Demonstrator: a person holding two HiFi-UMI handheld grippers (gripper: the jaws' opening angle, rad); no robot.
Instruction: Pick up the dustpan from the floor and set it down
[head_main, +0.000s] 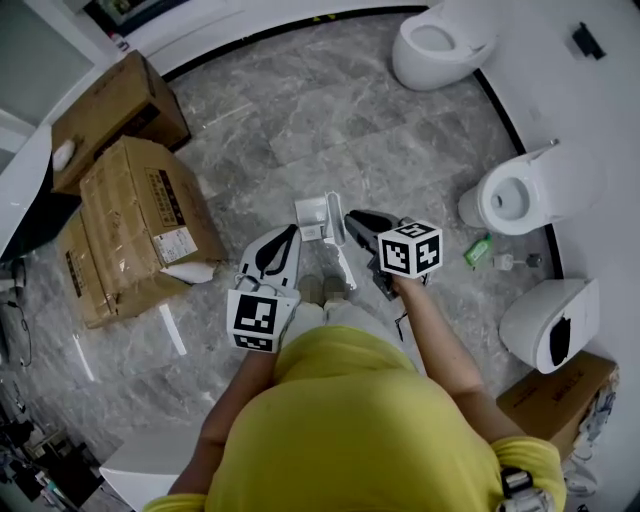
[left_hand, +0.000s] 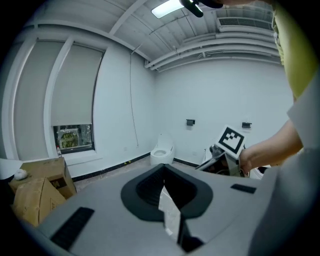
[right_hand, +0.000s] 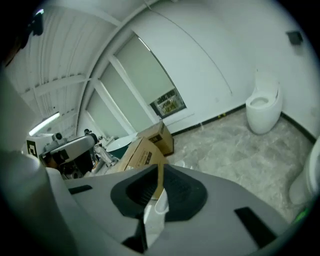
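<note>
Right gripper (head_main: 358, 225) is clamped on the white dustpan (head_main: 318, 215) by its handle, pan at ten o'clock of the jaws; left gripper (head_main: 280, 245) closed, empty; pickup seems under way; next, lower it flat before releasing.

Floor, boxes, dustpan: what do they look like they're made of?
Floor: polished grey stone or stone-look tile, going by the veining and joint lines.
Boxes: matte brown cardboard with folded flaps and stuck-on labels.
Dustpan: probably white moulded plastic, smooth, but too small to be sure.
</note>
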